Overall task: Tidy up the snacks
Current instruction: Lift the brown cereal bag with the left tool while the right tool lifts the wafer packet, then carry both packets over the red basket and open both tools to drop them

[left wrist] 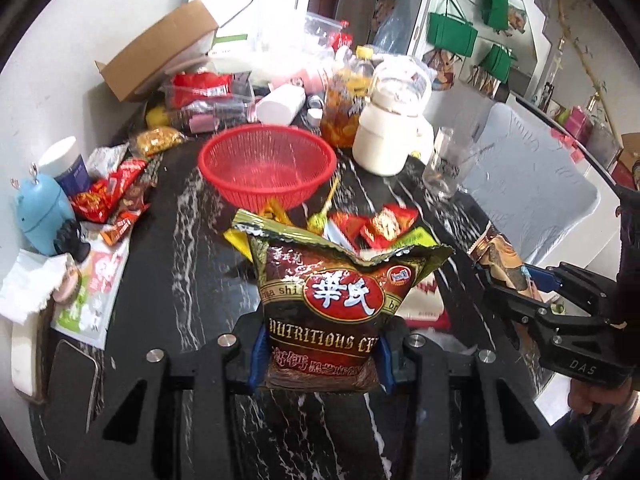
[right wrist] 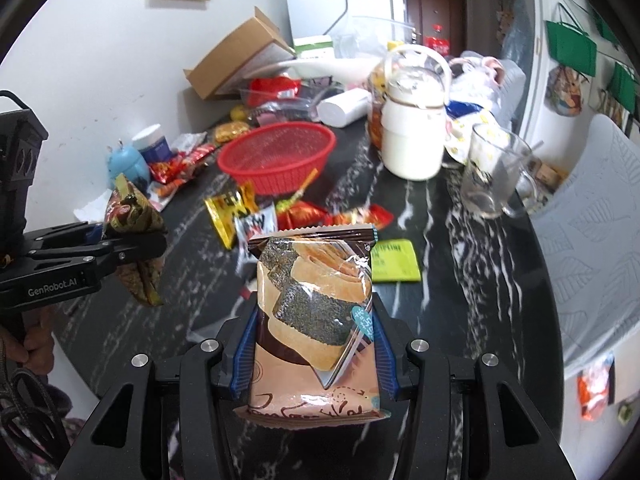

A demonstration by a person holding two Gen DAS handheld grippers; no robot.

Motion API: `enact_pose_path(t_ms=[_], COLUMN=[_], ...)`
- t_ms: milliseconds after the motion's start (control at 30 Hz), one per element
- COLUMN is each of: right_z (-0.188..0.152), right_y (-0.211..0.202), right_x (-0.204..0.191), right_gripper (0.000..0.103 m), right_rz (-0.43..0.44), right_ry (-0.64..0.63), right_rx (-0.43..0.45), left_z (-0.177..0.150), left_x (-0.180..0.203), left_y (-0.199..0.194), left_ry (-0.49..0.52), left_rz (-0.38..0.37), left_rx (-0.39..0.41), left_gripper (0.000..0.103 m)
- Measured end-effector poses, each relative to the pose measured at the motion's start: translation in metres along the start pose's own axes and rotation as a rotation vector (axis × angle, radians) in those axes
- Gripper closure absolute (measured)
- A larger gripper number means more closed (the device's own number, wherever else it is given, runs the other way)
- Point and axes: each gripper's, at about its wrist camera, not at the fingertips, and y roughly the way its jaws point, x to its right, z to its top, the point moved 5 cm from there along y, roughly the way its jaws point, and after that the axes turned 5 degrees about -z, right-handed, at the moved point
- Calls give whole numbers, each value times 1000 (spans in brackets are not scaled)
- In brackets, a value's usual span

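Note:
My left gripper [left wrist: 320, 364] is shut on a dark brown sesame-cereal packet [left wrist: 332, 300] and holds it upright above the black marble table [left wrist: 180, 280]. It also shows in the right wrist view [right wrist: 132, 240]. My right gripper [right wrist: 314, 364] is shut on a tan seaweed-cracker packet [right wrist: 316, 320], also held above the table; it shows at the right of the left wrist view [left wrist: 504, 268]. An empty red mesh basket [left wrist: 268, 164] [right wrist: 276, 156] stands ahead of both. Several small snack packets [left wrist: 376, 224] [right wrist: 256, 216] lie between the basket and the grippers.
A white jar [left wrist: 384, 140], a glass mug [right wrist: 492, 176], a jar of pickles [left wrist: 344, 108] and a cardboard box [left wrist: 156, 52] stand behind and right of the basket. More red snack packets [left wrist: 108, 196] and a blue figurine [left wrist: 40, 212] sit by the left wall. A yellow-green card [right wrist: 396, 266] lies on the table.

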Motion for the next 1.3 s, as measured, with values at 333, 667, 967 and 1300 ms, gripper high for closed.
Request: enact_pose_path(t_ms=[333, 667, 967, 1300], right_z=[46, 94, 136, 183], right_y=[3, 16, 38, 71], right_x=[-8, -10, -12, -19], right_gripper=[54, 54, 54, 54], right_rz=[55, 79, 82, 104], right_ry=[-33, -72, -87, -98], right_rx=[69, 119, 141, 165], left_z=[40, 82, 121, 156], left_x=[-7, -18, -35, -65], left_y=[-14, -14, 0, 21], left_ry=[23, 31, 40, 10], left_rz=[15, 16, 7, 25], left_rx=[101, 176, 223, 250], left_gripper=[62, 62, 62, 62])
